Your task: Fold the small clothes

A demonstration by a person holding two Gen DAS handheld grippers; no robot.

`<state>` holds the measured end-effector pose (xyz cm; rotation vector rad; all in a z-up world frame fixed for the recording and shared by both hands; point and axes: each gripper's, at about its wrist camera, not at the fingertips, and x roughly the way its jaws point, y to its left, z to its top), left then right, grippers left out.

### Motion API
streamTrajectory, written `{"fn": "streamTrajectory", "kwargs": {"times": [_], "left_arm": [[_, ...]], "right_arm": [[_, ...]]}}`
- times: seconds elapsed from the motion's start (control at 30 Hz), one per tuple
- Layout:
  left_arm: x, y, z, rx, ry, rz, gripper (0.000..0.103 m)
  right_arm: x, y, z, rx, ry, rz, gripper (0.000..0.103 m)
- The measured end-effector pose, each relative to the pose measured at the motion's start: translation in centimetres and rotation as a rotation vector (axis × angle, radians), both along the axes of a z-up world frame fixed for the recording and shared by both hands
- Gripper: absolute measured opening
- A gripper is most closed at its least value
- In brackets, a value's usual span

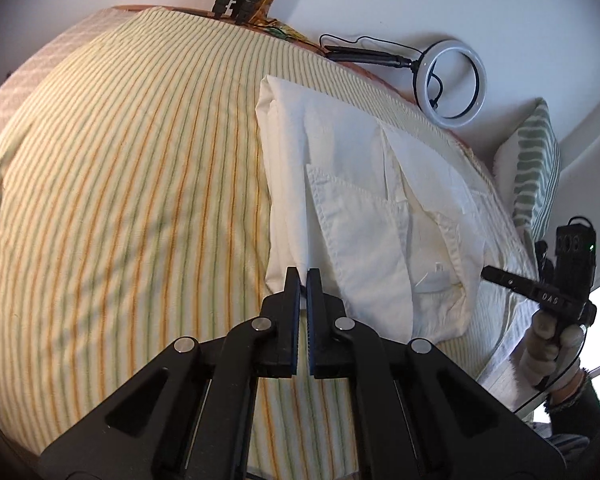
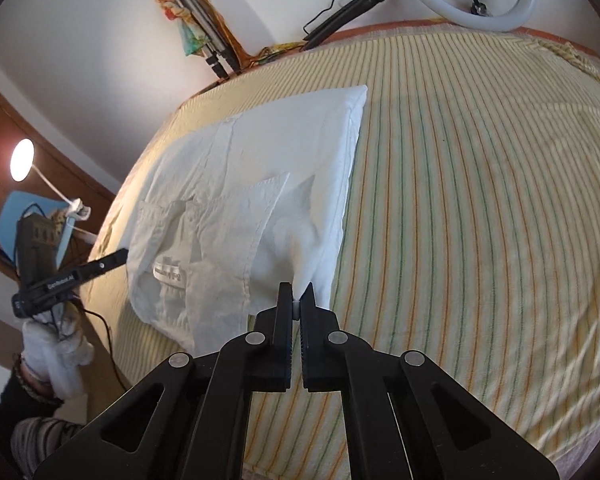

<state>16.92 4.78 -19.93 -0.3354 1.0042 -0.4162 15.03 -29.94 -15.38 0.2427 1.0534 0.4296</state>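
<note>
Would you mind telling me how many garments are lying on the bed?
1. A white garment lies partly folded on the striped bed, near the edge. Each gripper pinches a near corner: left, right. Nothing else shows, though layers could hide more.

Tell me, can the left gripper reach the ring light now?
Probably not. The left gripper is shut on a near corner of the white shirt, and the ring light sits beyond the far edge of the striped bedcover.
</note>
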Motion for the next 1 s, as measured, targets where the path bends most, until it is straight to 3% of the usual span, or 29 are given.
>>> {"fn": "streamTrajectory", "kwargs": {"times": [0.1, 0.27, 0.4, 0.53, 0.67, 0.73, 0.8, 0.87, 1.0], "left_arm": [[-0.8, 0.6, 1.1, 0.026, -0.026, -0.002, 0.0], [-1.0, 1.1, 4.4, 0.03, -0.117, 0.016, 0.0], [0.8, -0.9, 5.7, 0.081, -0.18, -0.013, 0.0], [3.4, -3.2, 3.9, 0.118, -0.149, -0.044, 0.0], [4.9, -3.6, 0.1, 0.208, -0.078, -0.055, 0.0], [5.0, -2.6, -0.8, 0.155, -0.06, -0.036, 0.0], [4.8, -2.1, -0.7, 0.151, -0.057, -0.038, 0.0], [4.5, -1.7, 0.0, 0.148, -0.066, -0.041, 0.0], [4.7, -0.6, 2.6, 0.093, -0.115, 0.003, 0.0]], "right_arm": [[-0.3, -0.5, 1.2, -0.041, -0.014, 0.026, 0.007], [-0.6, -1.1, 4.7, -0.049, -0.163, 0.014, 0.007], [1.3, 0.3, 4.7, -0.015, -0.194, 0.038, 0.007], [3.0, 1.8, 2.7, -0.084, -0.189, 0.05, 0.007], [3.9, 1.7, -1.0, -0.151, -0.116, 0.036, 0.007], [3.6, 1.2, -2.1, -0.136, -0.09, 0.034, 0.008], [3.3, 0.7, -1.7, -0.139, -0.081, 0.045, 0.008], [3.1, 0.2, -0.7, -0.151, -0.082, 0.047, 0.008], [3.3, -0.3, 2.9, -0.088, -0.171, 0.044, 0.011]]}}
